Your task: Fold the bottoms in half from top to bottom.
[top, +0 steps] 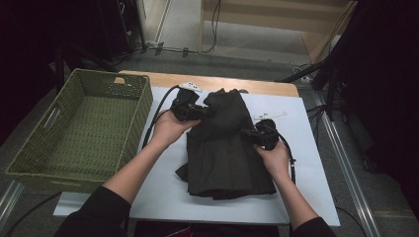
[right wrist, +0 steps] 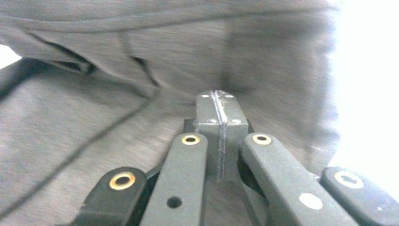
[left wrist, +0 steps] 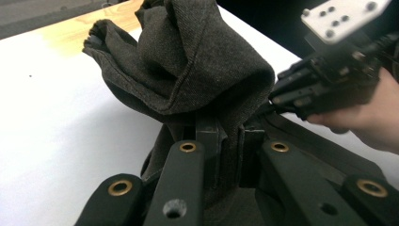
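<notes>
A dark grey pleated garment (top: 225, 158) lies on the white table cover (top: 309, 168). My left gripper (top: 195, 111) is at the garment's upper left part and is shut on a bunched fold of it, lifted off the table. In the left gripper view the cloth (left wrist: 188, 61) drapes over the jaws of the left gripper (left wrist: 228, 136). My right gripper (top: 252, 134) is at the garment's right edge, about halfway down. In the right gripper view, the right gripper (right wrist: 219, 110) has its jaws pressed together with a thin line of cloth between them, and the grey garment (right wrist: 94, 136) lies all around.
A green woven basket (top: 143, 106) stands at the left, touching the table cover's left edge; I see nothing inside it. A bare wooden strip (top: 207, 81) runs along the table's far edge. Cables (top: 155, 116) trail from both grippers. Dark stands and floor surround the table.
</notes>
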`<state>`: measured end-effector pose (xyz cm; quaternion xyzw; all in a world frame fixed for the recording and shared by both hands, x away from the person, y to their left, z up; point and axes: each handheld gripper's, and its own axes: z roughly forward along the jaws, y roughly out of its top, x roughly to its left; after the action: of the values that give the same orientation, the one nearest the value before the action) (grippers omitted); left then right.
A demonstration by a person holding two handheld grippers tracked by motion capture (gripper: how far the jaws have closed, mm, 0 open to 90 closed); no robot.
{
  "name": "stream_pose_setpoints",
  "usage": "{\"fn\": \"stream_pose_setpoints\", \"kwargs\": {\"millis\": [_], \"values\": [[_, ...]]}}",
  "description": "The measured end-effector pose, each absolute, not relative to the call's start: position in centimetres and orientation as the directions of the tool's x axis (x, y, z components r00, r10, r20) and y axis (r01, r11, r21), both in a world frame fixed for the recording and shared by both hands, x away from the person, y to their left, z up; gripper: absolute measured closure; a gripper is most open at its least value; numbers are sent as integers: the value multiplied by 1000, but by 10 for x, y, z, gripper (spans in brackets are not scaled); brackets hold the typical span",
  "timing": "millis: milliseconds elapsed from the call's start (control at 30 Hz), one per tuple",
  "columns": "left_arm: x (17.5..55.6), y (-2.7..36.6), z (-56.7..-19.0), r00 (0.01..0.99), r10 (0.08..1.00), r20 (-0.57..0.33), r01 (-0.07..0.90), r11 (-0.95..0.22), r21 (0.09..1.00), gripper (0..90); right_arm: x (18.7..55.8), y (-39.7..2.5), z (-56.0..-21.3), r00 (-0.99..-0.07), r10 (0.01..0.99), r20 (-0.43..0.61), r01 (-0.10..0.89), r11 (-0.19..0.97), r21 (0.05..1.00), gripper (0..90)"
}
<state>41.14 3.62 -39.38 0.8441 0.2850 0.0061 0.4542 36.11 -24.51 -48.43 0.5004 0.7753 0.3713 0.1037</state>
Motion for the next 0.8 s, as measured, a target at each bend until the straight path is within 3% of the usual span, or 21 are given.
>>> {"fn": "stream_pose_setpoints", "kwargs": {"millis": [800], "values": [[384,46,-401,850,423,-313,490,-417,766,845,370,-260,-507,-415,879,235,747,182,639,876]]}}
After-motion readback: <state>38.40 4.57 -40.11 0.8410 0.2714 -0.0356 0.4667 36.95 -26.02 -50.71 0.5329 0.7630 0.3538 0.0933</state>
